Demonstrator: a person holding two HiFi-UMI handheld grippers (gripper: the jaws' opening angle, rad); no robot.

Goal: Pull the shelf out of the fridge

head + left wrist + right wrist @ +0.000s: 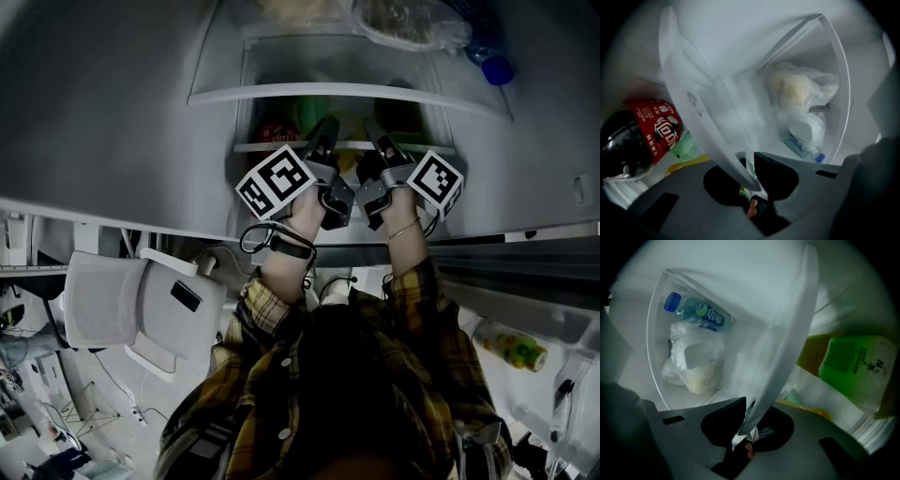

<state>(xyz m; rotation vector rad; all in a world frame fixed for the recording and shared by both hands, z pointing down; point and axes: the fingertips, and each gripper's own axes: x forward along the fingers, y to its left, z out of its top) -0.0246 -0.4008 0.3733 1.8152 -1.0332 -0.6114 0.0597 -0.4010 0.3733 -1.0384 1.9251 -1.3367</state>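
Gripping the shelf [701, 122] by its white front rim, inside the fridge [141, 122], seated in place by the look of it and not yet drawn forward. Clamped onto that rim with the left gripper [751, 180] and the right gripper [746, 427], side by side near the middle, each pinched shut on the thin edge and pointing level into the compartment.

Loaded on top with a plastic bag of food [797, 89] and a water bottle [693, 310] with a blue cap, both lying well back from the rim. Underneath, a cola bottle [642, 140] with a red label and a green carton [855, 371].

Judged as the end of the grasp step, with the pull itself to come. Calls next for drawing both grippers straight back together, evenly, keeping the shelf flat so as not to rack it in its side rails or tip the bag and bottle forward. Worth watching for a stop at the end of the rails, perhaps needing a slight lift of the front edge; no telling from here. Needs firm pressure on the rim throughout, to guard against slipping off smooth plastic.
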